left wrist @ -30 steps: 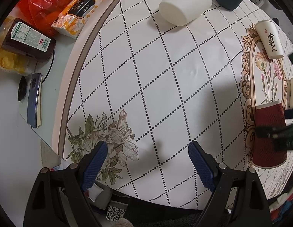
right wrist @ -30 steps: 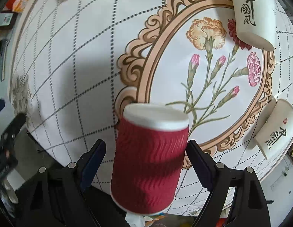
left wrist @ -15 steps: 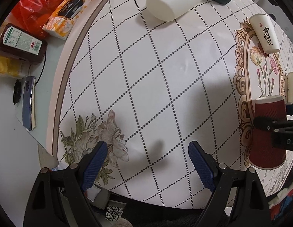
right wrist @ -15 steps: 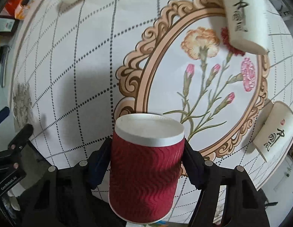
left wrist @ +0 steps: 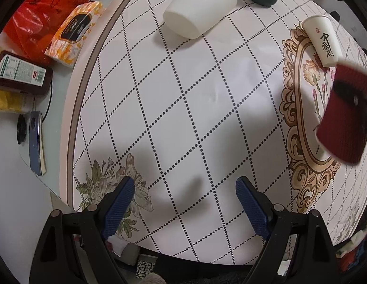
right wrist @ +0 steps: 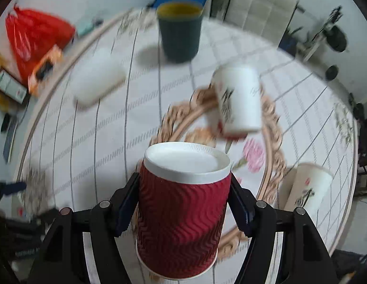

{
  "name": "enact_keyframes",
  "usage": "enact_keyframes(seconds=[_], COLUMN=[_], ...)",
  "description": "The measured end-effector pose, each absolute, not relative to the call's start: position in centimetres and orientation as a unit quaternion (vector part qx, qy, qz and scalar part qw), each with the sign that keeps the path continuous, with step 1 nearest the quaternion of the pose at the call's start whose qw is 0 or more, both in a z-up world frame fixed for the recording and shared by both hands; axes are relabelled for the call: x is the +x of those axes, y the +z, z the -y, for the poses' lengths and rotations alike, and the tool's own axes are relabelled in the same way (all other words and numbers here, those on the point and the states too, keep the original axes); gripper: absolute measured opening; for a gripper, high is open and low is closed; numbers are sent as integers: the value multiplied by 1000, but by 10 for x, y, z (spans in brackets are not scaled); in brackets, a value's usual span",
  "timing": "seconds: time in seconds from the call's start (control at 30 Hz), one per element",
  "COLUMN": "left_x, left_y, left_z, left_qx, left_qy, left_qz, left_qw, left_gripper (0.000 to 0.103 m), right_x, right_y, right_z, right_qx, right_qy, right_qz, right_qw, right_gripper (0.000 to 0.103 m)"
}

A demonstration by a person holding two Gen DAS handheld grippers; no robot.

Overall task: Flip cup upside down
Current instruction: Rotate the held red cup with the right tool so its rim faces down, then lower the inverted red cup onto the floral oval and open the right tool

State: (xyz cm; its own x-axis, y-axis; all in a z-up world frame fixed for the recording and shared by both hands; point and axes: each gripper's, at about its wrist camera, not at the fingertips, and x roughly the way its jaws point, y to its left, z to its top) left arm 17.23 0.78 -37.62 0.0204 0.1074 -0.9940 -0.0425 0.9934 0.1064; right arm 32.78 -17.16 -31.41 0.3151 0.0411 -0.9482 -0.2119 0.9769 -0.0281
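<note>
A dark red ribbed paper cup (right wrist: 183,215) with a white base facing away from the camera sits between my right gripper's (right wrist: 184,209) fingers, which are shut on its sides. In the left wrist view the same red cup (left wrist: 342,116) hangs tilted above the table at the right edge, blurred, with the right gripper across it. My left gripper (left wrist: 184,207) is open and empty above the near edge of the patterned tablecloth (left wrist: 195,99).
A white cup (left wrist: 200,11) lies on its side at the back. A dark green cup (right wrist: 179,30) stands upright beyond it. Two white printed paper cups (right wrist: 239,99) (right wrist: 304,189) lie on the floral oval. A red bag, tissue pack and bottle (left wrist: 20,75) lie left of the table.
My right gripper closed on the red cup, lifted it off the table and tipped up, so its view swung toward the far side. The left gripper stayed open and drew back slightly.
</note>
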Motion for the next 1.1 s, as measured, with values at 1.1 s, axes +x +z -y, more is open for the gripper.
enact_keyframes(seconds=[1.1], left_x=[152], left_y=[-347], left_z=[19], left_qx=[58], left_qy=[14], left_qz=[-670], left_qw=[740], left_gripper=[87], right_x=[240], right_y=[-330], right_z=[183], right_qx=[-16], right_qy=[36], right_qz=[-522], right_qw=[852], right_gripper=[93])
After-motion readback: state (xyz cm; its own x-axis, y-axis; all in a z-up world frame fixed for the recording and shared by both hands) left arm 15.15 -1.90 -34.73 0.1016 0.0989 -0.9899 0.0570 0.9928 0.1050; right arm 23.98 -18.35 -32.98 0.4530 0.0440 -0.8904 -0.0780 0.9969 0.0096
